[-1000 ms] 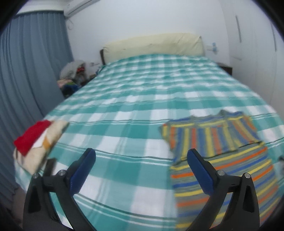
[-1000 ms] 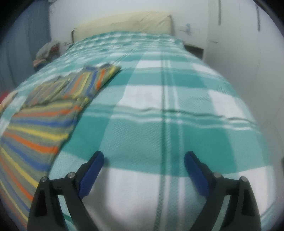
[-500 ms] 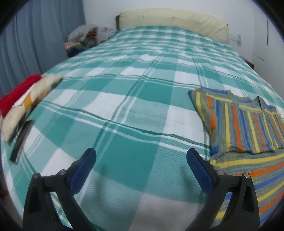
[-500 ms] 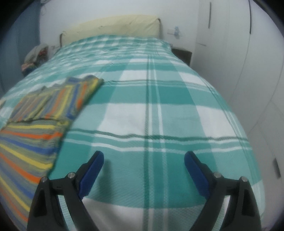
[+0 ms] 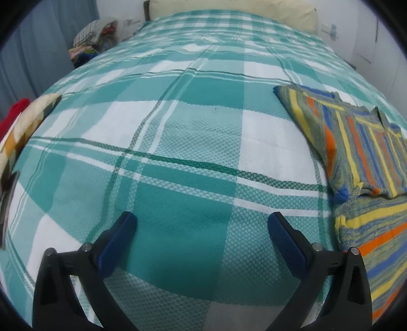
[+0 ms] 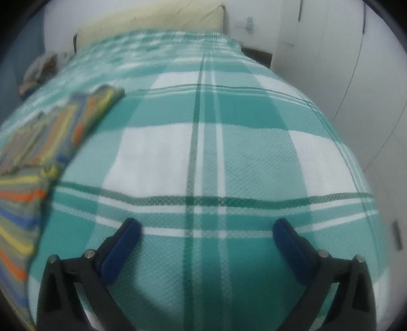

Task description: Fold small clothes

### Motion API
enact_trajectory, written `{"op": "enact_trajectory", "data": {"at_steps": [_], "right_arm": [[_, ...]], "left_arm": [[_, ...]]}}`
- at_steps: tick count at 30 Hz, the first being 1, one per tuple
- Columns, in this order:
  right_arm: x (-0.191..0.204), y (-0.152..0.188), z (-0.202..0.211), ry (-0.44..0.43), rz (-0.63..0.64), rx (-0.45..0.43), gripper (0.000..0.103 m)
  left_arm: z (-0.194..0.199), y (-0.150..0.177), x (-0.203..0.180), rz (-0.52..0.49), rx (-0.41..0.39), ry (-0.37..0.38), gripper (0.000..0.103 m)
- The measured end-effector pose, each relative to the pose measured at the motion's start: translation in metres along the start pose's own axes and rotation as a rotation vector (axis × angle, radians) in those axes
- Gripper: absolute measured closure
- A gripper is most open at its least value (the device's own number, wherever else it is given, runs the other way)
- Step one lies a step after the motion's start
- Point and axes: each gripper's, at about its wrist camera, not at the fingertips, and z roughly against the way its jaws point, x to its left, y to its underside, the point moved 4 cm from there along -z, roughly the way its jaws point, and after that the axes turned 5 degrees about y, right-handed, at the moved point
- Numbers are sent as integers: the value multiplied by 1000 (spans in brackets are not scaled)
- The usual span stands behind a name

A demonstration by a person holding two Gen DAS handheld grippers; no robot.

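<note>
Through my left wrist camera, my left claw (image 5: pixel 202 224) hovers low over the bed (image 5: pixel 178 107) with its blue-padded fingers (image 5: pixel 118 243) spread wide and nothing between them. The striped knit sweater (image 5: pixel 356 142) lies flat on the teal-and-white checked bedspread to the right, its sleeves folded in across the chest and its lower half running toward the near right edge. At the far left edge sits a stack of folded clothes (image 5: pixel 23 119), red on top of a cream patterned piece. A cream pillow (image 5: pixel 229 7) lies at the far end.

Through my right wrist camera, my right claw (image 6: pixel 206 229) is likewise wide open and empty above bare bedspread (image 6: pixel 254 152). The sweater (image 6: pixel 51 137), blurred here, lies to the left, well apart from my fingers (image 6: pixel 292 249).
</note>
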Motion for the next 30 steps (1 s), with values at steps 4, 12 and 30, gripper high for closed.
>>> {"op": "enact_trajectory", "data": {"at_steps": [4, 12, 30], "right_arm": [[1, 2, 4, 8, 6, -11, 0], [1, 2, 3, 5, 4, -6, 0], [1, 3, 4, 5, 4, -5, 0]], "left_arm": [[0, 0, 3, 8, -1, 11, 0], [-1, -2, 3, 8, 0, 10, 0], [-1, -2, 3, 7, 0, 9, 0]]}}
